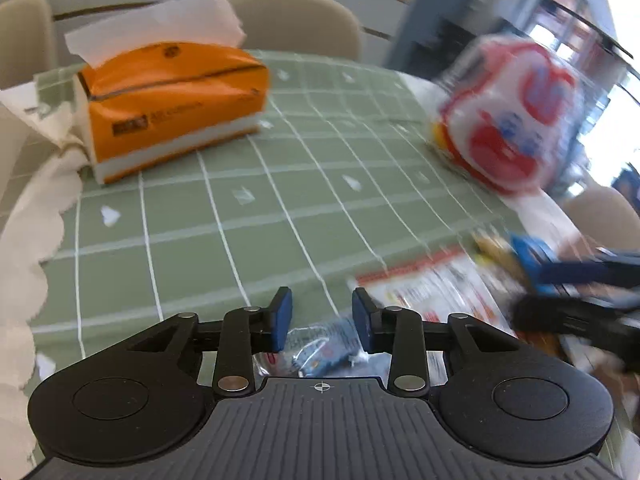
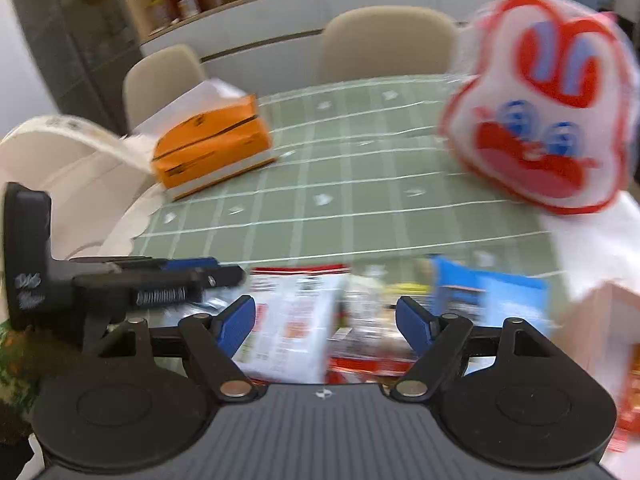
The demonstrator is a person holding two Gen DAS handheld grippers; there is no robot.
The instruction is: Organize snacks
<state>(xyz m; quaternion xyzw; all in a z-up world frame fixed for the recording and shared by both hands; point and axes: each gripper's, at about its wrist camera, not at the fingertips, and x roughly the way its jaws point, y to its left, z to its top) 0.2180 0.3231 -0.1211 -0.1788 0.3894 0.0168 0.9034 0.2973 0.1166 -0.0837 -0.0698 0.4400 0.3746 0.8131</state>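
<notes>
While both views smear with motion, the left tool (image 1: 322, 322) hangs low over the green checked table (image 1: 248, 216) with its blue pads a narrow gap apart and nothing between them; a small blue-and-silver snack packet (image 1: 320, 350) lies on the cloth just below that gap, at six o'clock in the left wrist view. The right tool (image 2: 325, 322) stands wide and holds nothing, poised above a loose cluster of snacks at the near table edge: a white packet with red print (image 2: 288, 328), a darker red-trimmed wrapper (image 2: 368, 336) beside it and a blue packet (image 2: 492, 292) toward three o'clock. A rabbit-faced bag (image 2: 548, 112) in red, white and blue stands at one o'clock, well apart from the pile, and an orange tissue pack (image 2: 212, 148) sits at ten o'clock near the far left rim; neither is being touched. Judging by the task, the step in hand is picking one packet out of the heap. To do it well, each tool should slow until the blur clears, settle on a single packet, and close on a free edge, not the slippery flat face, so a neighbouring wrapper is not dragged along. The two tools are near each other at the pile, so working one at a time would avoid a clash. Where the snacks belong cannot be told from these views.
</notes>
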